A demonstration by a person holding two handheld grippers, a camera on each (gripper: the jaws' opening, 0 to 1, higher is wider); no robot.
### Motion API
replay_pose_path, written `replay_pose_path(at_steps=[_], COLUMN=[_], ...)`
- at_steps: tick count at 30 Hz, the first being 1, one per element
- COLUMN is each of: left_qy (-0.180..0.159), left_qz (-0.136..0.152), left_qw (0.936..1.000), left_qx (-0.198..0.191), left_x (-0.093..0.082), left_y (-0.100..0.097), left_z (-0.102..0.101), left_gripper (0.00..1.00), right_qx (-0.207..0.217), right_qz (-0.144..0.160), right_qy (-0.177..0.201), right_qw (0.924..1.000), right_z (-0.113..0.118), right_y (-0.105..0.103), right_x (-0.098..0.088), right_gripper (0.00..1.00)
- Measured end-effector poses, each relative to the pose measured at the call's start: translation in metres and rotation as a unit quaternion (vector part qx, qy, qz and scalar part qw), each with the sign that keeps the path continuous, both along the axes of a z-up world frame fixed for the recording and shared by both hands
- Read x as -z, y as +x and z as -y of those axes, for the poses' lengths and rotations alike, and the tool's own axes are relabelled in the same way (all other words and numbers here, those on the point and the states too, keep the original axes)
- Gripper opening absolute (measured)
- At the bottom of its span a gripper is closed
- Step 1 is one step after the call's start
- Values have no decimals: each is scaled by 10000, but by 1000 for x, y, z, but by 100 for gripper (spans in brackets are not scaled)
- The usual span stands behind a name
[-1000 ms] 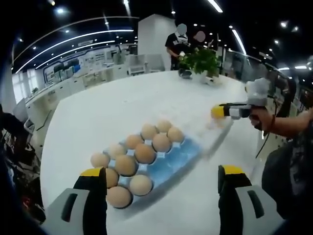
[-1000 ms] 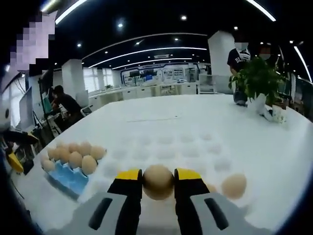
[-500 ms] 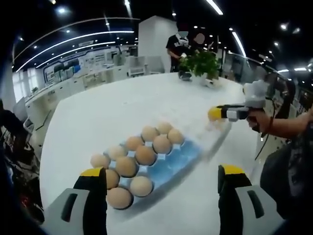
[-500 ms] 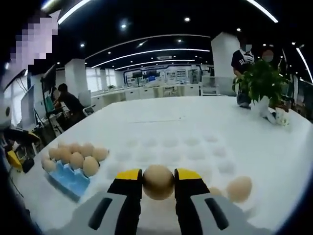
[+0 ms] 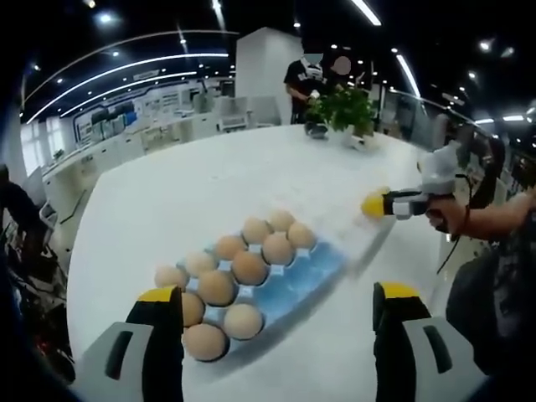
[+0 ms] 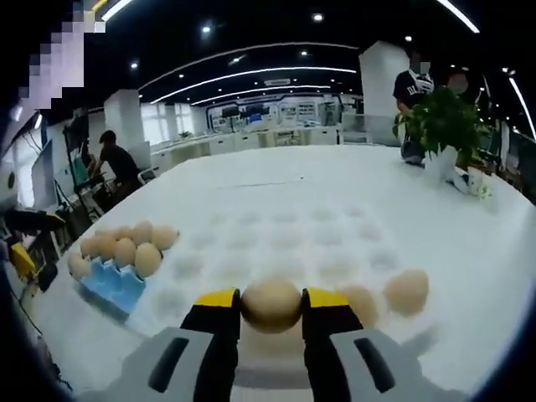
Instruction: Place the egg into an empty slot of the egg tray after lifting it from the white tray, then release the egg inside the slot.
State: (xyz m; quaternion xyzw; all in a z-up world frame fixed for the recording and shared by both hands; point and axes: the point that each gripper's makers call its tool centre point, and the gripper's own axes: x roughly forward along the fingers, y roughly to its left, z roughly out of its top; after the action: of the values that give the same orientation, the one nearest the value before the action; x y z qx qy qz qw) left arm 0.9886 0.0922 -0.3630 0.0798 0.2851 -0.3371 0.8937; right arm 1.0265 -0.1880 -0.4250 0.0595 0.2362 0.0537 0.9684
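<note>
My right gripper (image 6: 271, 303) is shut on a brown egg (image 6: 271, 305), held above the near edge of the white tray (image 6: 293, 243). Two more eggs (image 6: 406, 291) lie in the white tray to its right. The blue egg tray (image 6: 113, 283) sits to the left, with several eggs in it. In the left gripper view that blue egg tray (image 5: 293, 280) lies ahead with empty slots at its right end. My left gripper (image 5: 276, 306) stands open above the table, nothing between its jaws. The right gripper (image 5: 394, 203) comes in from the right, in a person's hand.
A potted plant (image 6: 442, 126) stands at the far right of the white table (image 5: 184, 193). People stand behind it, and a person sits at a desk far left (image 6: 117, 163). The person's arm (image 5: 494, 219) reaches in at the right of the left gripper view.
The right gripper has lifted a little with the egg, so the white tray and its eggs sit lower and nearer in its view. The left gripper has stayed put.
</note>
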Motion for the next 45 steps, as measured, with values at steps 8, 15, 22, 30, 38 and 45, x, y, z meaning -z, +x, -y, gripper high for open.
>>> replay_pose_path(at_steps=[8,15,22,30,38,45], left_qy=[45,50,59,60,76,66], left_qz=[-7,18,19,18,13,34], left_qw=[10000,9999,9999,9999,9999,9999], left_qx=[-37,-86,-124,-138,-127,-116], left_x=[1,-1,-1,0,1,0], left_y=[1,-1,-3,-6,-9,-9], left_z=[-5,-8,-11,-12,-12,-12], left_gripper=[95,95,95,95,95,95], right_qx=[-8,9,-117,-287,-683,-1071], right_qz=[-7,107,213,245,213,233], right_qy=[-46,-28,-59,-56,-54,6], right_qw=[10000,9999,9997,9993,9974,9940], right_z=[-1,-5,-11,-23,-53,-84], right_y=[1,4,9,11,14,18], right_x=[-2,-12,-23,-28,-28,-31], right_gripper=[29,29,29,29,29,29])
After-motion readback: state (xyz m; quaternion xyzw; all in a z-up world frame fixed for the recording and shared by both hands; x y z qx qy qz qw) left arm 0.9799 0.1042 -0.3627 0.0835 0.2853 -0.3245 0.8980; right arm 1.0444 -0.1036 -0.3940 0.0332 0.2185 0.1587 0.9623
